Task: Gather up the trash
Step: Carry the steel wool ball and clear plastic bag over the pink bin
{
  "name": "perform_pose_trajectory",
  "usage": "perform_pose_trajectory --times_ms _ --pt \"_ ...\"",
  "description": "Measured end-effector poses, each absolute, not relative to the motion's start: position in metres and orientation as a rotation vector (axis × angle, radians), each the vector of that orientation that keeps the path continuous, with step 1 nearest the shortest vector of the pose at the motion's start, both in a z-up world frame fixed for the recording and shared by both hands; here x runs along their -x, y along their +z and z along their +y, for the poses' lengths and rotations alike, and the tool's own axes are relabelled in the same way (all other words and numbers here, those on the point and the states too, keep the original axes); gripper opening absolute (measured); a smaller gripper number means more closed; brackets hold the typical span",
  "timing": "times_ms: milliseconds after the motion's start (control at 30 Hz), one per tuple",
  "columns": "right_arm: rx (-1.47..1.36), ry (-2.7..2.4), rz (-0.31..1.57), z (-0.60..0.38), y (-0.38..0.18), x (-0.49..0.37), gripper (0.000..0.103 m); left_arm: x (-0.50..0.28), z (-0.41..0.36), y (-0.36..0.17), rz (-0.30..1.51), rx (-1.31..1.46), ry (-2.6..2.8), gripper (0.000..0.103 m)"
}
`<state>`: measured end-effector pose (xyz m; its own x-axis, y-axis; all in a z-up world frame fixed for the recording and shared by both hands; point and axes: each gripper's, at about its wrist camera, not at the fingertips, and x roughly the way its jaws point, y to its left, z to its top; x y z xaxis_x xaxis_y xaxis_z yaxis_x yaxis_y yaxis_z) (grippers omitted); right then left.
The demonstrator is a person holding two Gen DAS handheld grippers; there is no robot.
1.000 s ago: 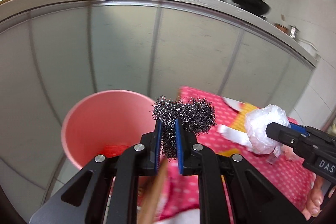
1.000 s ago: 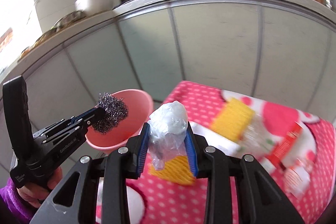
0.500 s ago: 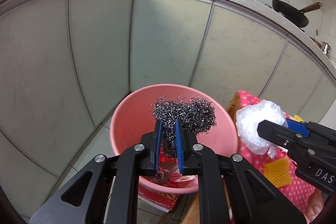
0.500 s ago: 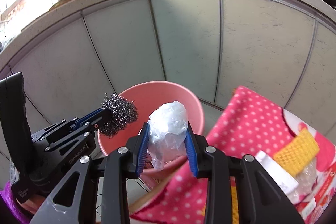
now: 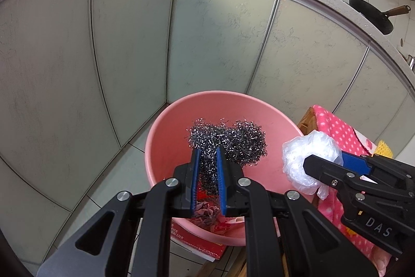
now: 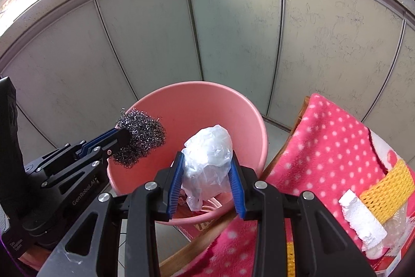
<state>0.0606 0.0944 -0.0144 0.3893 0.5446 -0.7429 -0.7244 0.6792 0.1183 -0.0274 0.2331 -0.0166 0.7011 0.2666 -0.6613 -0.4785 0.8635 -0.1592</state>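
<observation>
While over pink bin (image 5: 166, 136), steel wool (image 5: 228, 139) pinched in left tongs (image 5: 207, 155)

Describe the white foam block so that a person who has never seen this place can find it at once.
Start at the pink bucket that stands before the grey cabinet doors. To its right lies a pink cloth with white dots. Near the cloth's right edge lies the foam block, beside a yellow net piece: it alone is plain white, solid and rough-edged.

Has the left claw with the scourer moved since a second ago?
Yes. The left claw, shut on the scourer, has swung off the pink cloth to hang over the pink bin.
</observation>
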Motion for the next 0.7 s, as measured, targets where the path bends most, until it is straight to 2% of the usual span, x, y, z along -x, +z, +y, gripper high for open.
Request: perform_pose_trajectory --times_ms 300,500,700 --pt "0.259 0.819 0.836 0.0990 -0.0157 -0.0616 0.034 0.0223 0.2354 -0.0175 0.685 0.339 0.431 0.012" --pt "0.260 0.819 0.825 0.0991 -0.0136 -0.0582 0.039 0.0241 0.2369 -0.0177 0.690 0.351 0.443 0.012" --pt "0.262 0.815 0.820 0.0979 -0.0125 -0.0561 0.042 0.0244 0.2374 -0.0157 0.694 0.354 0.454 0.018"
